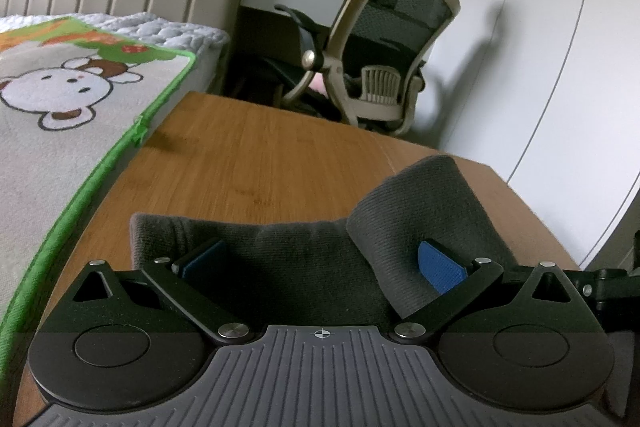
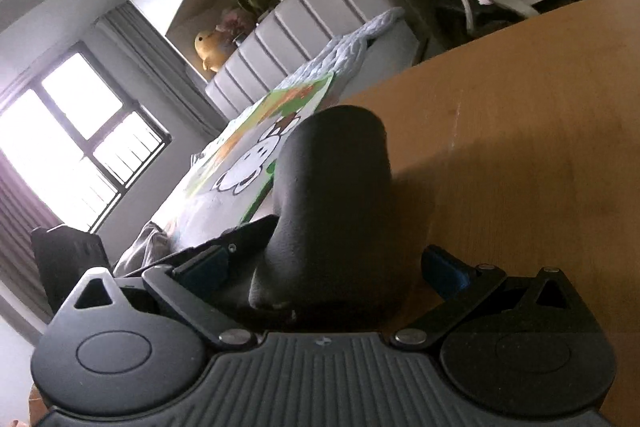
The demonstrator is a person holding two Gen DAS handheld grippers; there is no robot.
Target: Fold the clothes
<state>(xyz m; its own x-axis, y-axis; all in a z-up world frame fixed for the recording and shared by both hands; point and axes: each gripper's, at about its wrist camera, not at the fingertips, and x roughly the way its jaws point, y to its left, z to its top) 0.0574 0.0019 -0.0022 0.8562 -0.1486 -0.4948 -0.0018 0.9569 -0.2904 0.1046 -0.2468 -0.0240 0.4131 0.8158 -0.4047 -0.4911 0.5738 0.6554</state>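
Garment: dark grey cloth (image 1: 304,267) lies on the wooden table (image 1: 256,163), 1 edge curled upward.
Left gripper (image 1: 322,263): jaws spread wide over the cloth.
Right gripper (image 2: 324,267): jaws apart, straddling the raised fold.

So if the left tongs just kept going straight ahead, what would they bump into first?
Probably the dark grey cloth: it already lies between the open left tongs, on the wooden table. Beyond it the tabletop looks bare.
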